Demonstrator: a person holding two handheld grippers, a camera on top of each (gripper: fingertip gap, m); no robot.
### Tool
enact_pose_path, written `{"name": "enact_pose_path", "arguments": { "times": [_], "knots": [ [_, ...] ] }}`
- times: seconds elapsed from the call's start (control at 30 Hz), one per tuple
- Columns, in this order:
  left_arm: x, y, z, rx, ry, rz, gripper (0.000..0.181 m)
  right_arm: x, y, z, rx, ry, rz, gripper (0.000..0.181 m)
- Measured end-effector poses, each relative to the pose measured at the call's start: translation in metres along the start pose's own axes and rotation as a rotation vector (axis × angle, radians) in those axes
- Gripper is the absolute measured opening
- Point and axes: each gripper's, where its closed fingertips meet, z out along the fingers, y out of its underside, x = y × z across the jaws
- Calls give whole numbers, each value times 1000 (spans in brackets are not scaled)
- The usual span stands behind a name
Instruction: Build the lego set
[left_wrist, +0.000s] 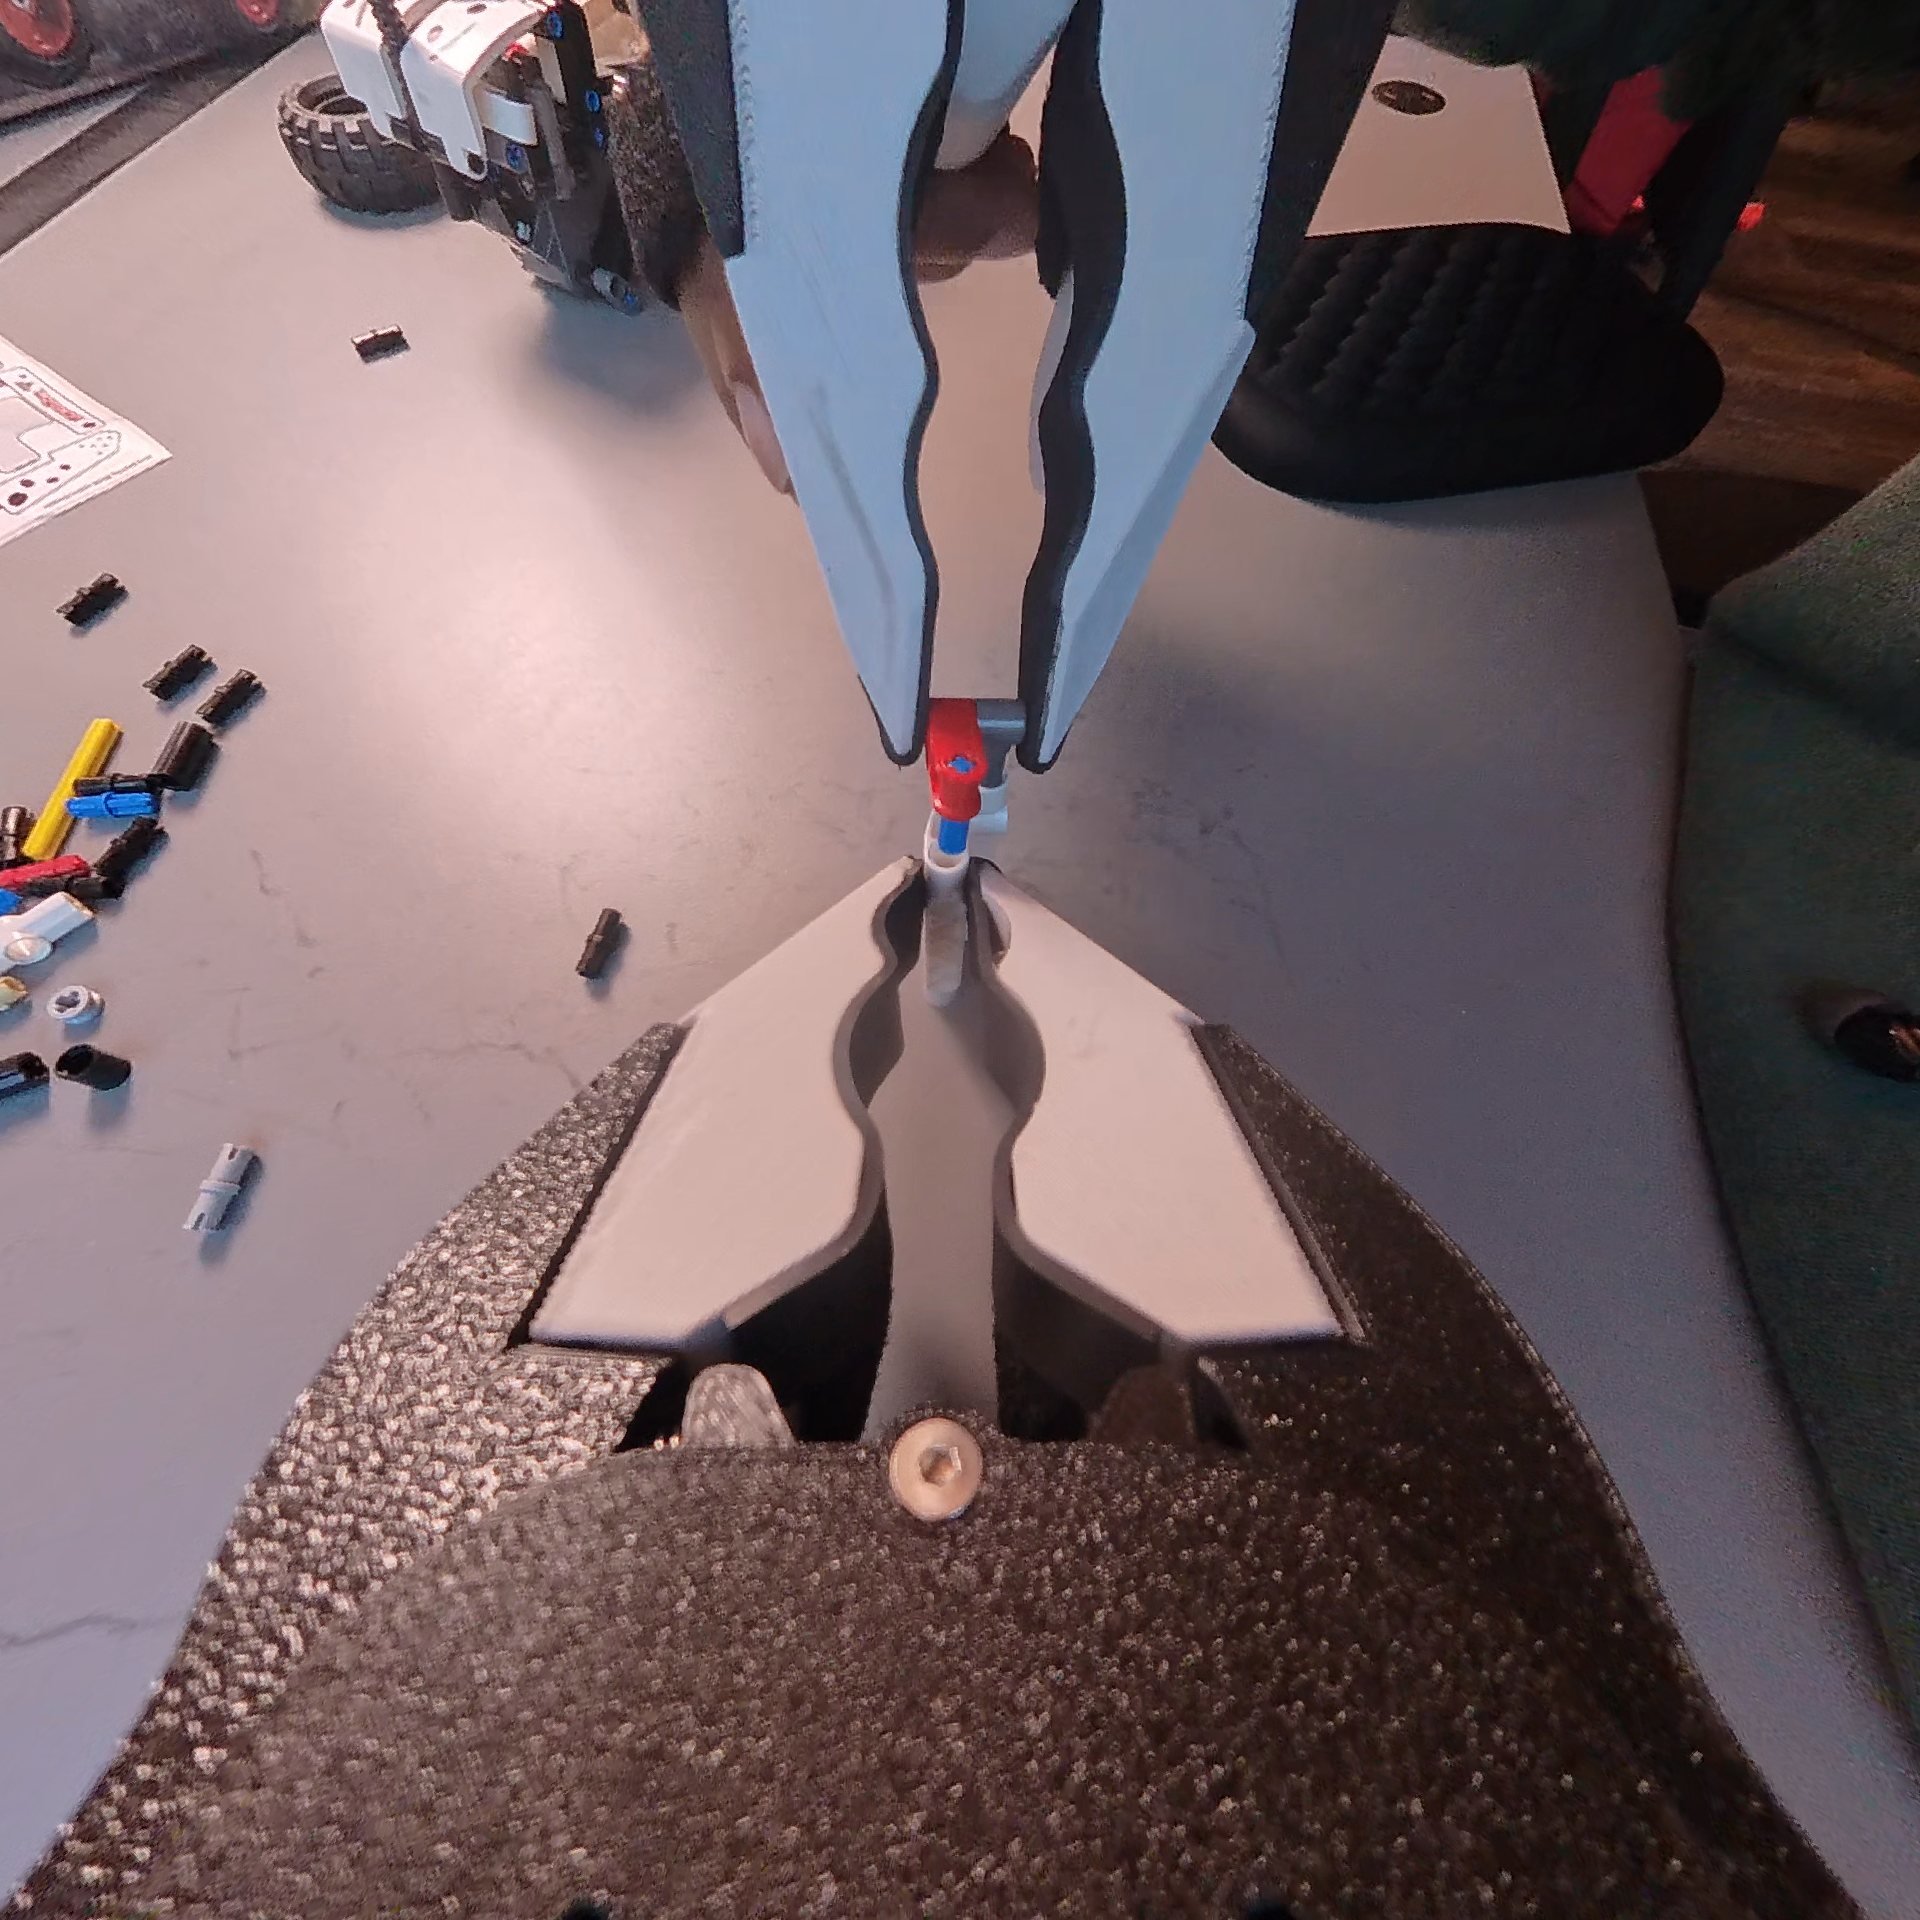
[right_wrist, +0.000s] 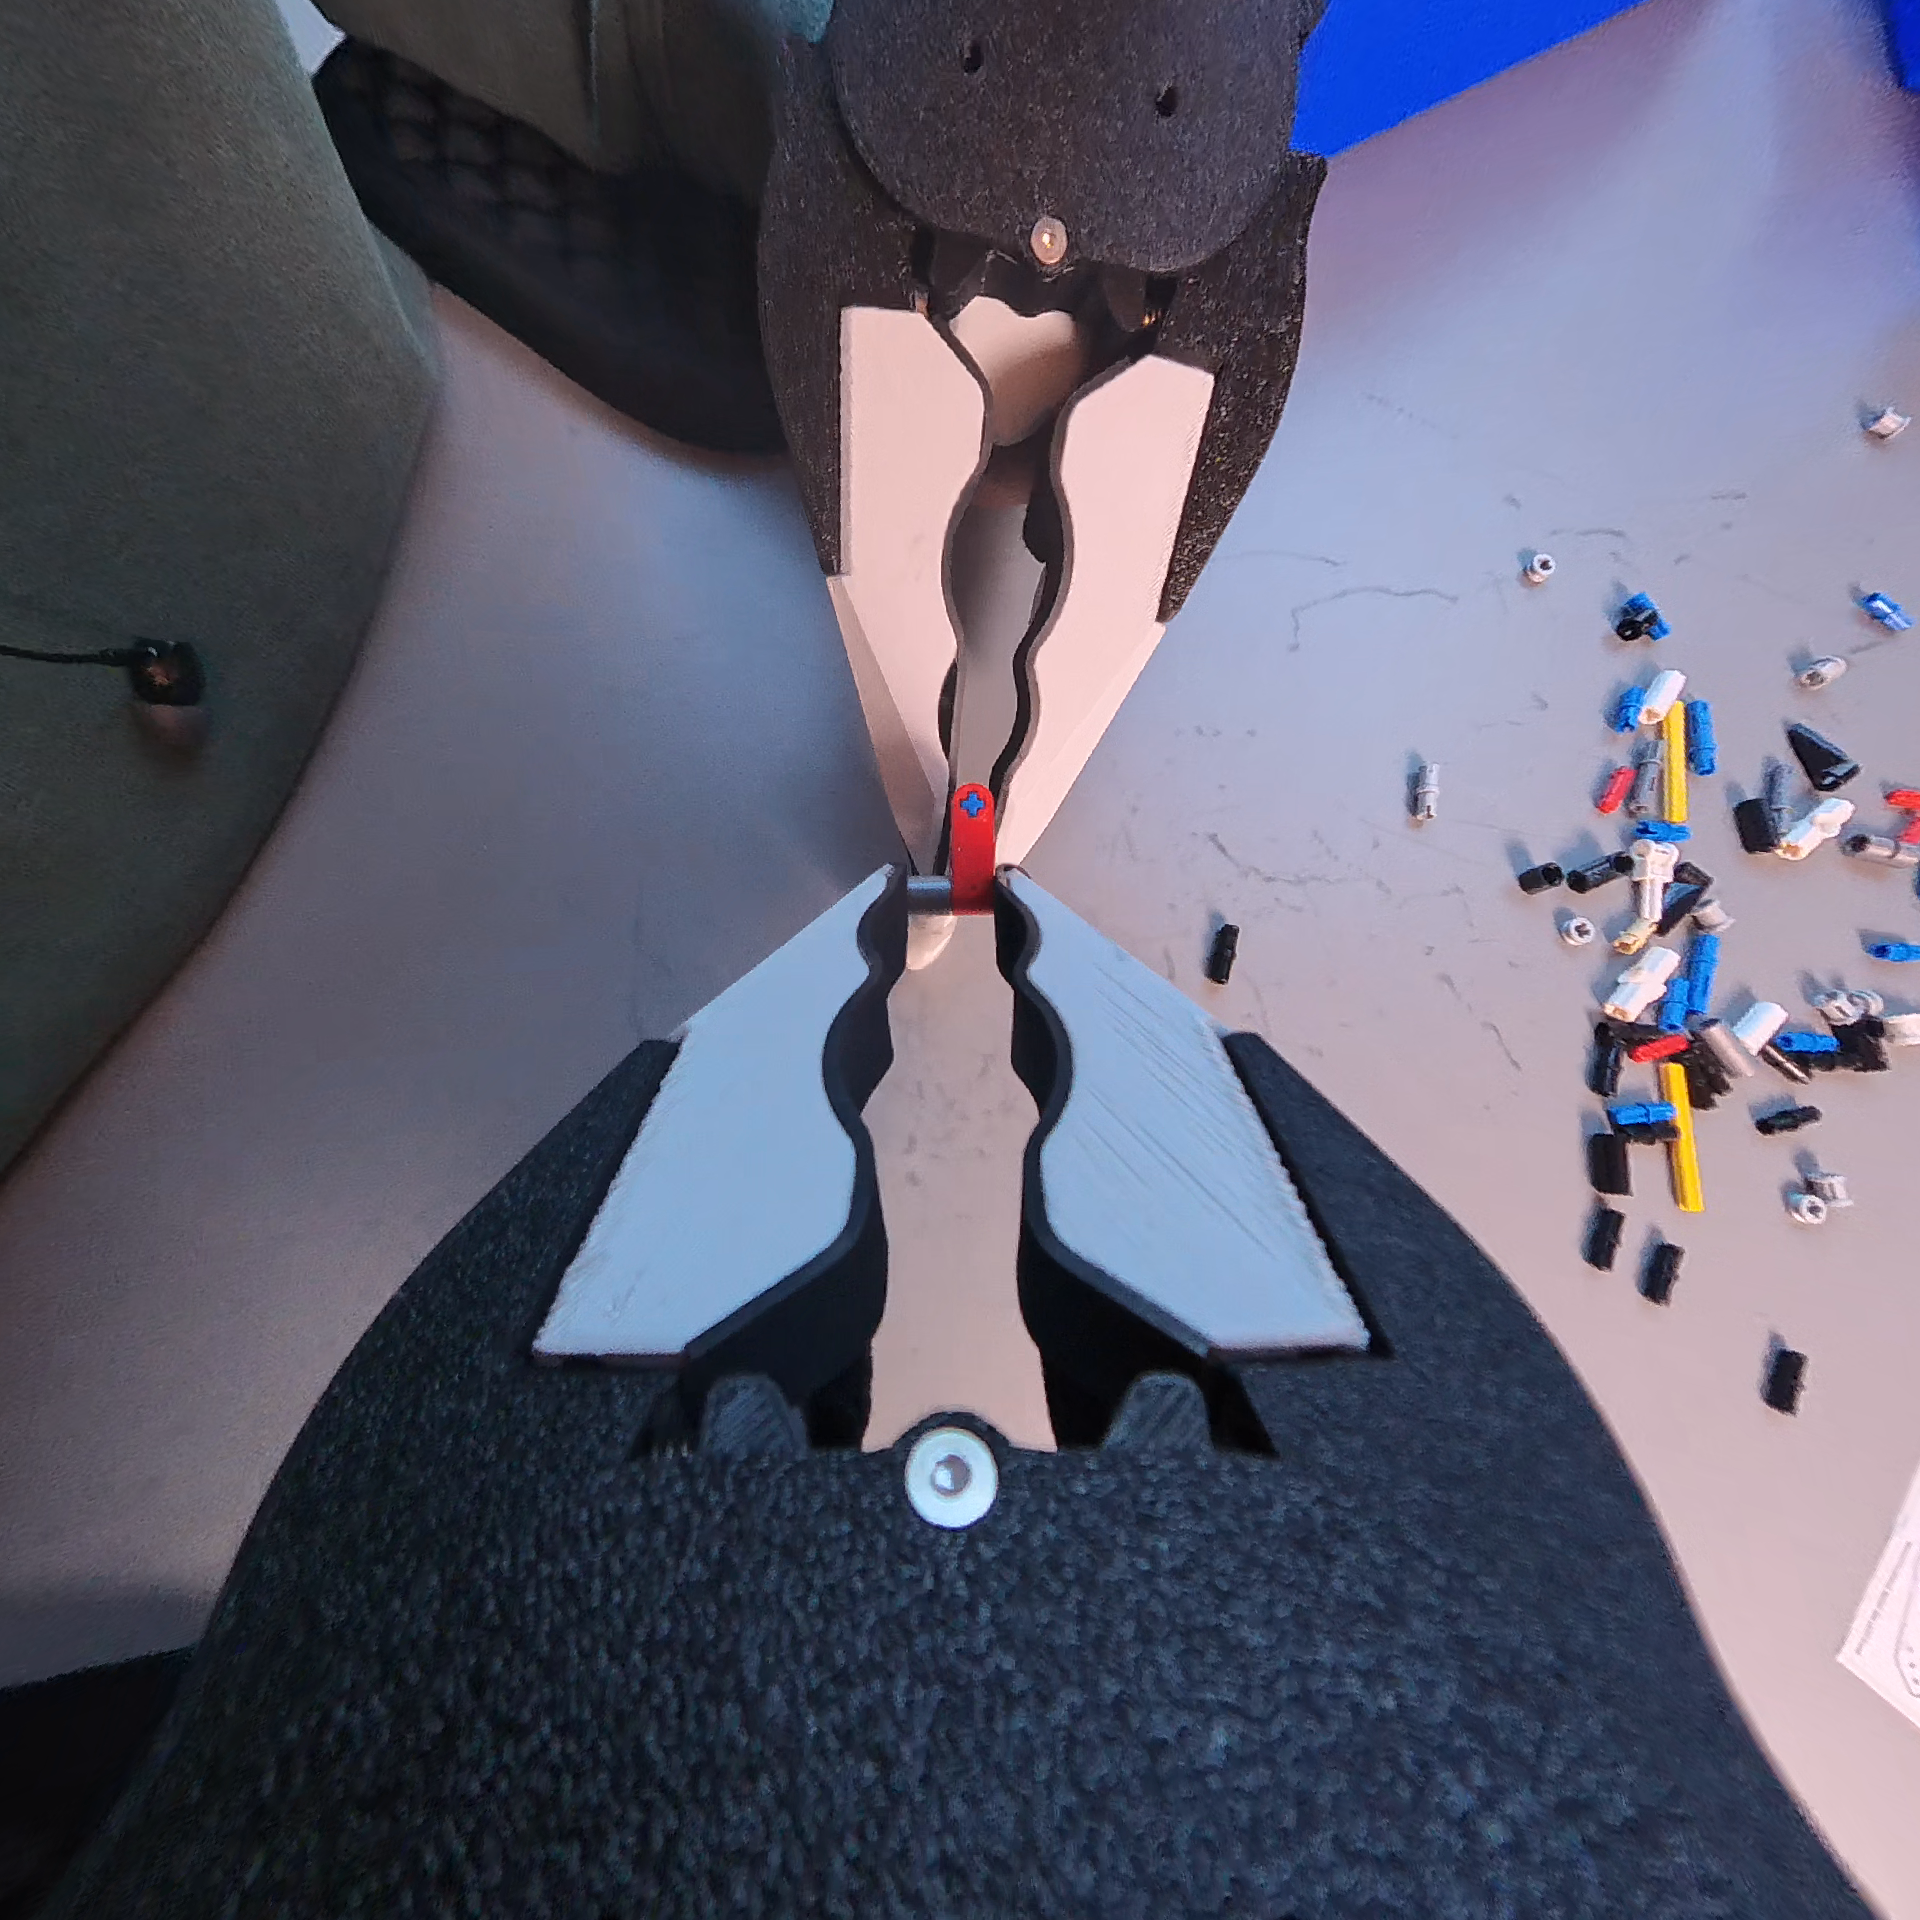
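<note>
Tip to tip above the table (left_wrist: 1351, 935) — left tool (left_wrist: 948, 871) closed on white connector (left_wrist: 943, 862), right tool (right_wrist: 948, 896) clamped on grey pin (right_wrist: 928, 894) (red piece (right_wrist: 972, 847) between, joined along the shared line).

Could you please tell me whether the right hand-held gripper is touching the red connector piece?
Touching: the right wrist view shows the right hand-held gripper clamping the red connector piece.

Around the black pin (left_wrist: 600, 941) the surface (left_wrist: 436, 1039) lies bare; loose parts (left_wrist: 94, 831) crowd beyond it, left.
</note>
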Motion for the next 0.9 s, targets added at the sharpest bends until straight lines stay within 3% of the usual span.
{"name": "enact_pose_path", "arguments": {
  "times": [0.3,0.9],
  "knots": [
    [0,0,0,-2,-3,-7,7,0,0,1,-140,29,-69,16],
    [-4,-3,-9,31,-31,-13,13,0,1,1,-276,10,45,16]
  ]
}}
